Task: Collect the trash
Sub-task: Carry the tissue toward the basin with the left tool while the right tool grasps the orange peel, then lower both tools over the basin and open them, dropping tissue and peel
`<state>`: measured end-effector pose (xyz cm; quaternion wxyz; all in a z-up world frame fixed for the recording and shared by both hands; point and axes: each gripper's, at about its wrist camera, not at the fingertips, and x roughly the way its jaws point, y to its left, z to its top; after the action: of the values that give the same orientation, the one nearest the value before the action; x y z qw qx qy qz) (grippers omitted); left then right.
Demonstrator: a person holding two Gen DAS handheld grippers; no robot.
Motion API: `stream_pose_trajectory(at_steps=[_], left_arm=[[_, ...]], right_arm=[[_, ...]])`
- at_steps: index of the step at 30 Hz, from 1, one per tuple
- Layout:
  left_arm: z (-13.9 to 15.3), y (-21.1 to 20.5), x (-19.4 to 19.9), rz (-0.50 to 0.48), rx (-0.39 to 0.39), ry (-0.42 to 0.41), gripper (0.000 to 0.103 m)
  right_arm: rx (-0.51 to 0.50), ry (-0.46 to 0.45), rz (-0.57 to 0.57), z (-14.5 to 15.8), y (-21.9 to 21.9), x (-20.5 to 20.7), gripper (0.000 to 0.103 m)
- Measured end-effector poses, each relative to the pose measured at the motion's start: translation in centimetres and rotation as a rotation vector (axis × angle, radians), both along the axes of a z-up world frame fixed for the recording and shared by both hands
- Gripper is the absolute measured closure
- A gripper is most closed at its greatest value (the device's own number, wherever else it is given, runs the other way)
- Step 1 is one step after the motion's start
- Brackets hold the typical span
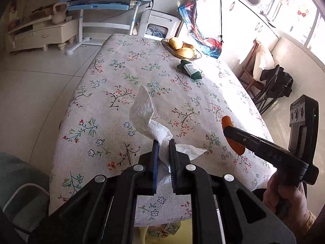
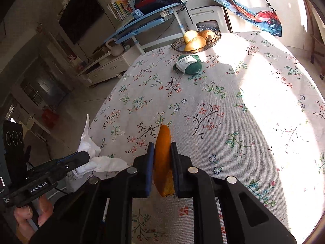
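Crumpled white paper tissue (image 1: 149, 122): soft, embossed, matt. Curved orange peel strip (image 2: 162, 158): pebbled, dull skin. Black plastic left gripper (image 1: 163, 158) and black plastic right gripper (image 2: 162, 166): matt bodies, ribbed blue pads, bright metal pins. Floral woven cloth tablecloth (image 2: 233, 105): coarse, ribbed, matt. Green yarn skein (image 2: 187, 64): fuzzy, paper-banded.

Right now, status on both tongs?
Left tongs shut on white tissue. Right tongs shut on orange peel. Both lifted over tablecloth; nothing blocking.

White tissue (image 1: 149, 122), orange peel (image 2: 163, 156), floral tablecloth (image 2: 233, 111), possibly green yarn (image 2: 187, 64).
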<state>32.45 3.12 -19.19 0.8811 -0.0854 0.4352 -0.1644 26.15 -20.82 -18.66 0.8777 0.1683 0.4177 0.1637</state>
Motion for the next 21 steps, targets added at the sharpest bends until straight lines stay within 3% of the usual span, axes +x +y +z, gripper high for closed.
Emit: stream_pose_trajectory(at_steps=[12, 21], left_arm=[[0.7, -0.2, -4.5, -0.034, -0.045, 0.019, 0.093], [0.9, 0.1, -7.8, -0.061, -0.059, 0.035, 0.093]], right_arm=[[0.01, -0.014, 0.068, 0.9, 0.5, -7.6, 0.086], [0.005, 0.043, 0.127, -0.8, 1.9, -11.8, 0.086]])
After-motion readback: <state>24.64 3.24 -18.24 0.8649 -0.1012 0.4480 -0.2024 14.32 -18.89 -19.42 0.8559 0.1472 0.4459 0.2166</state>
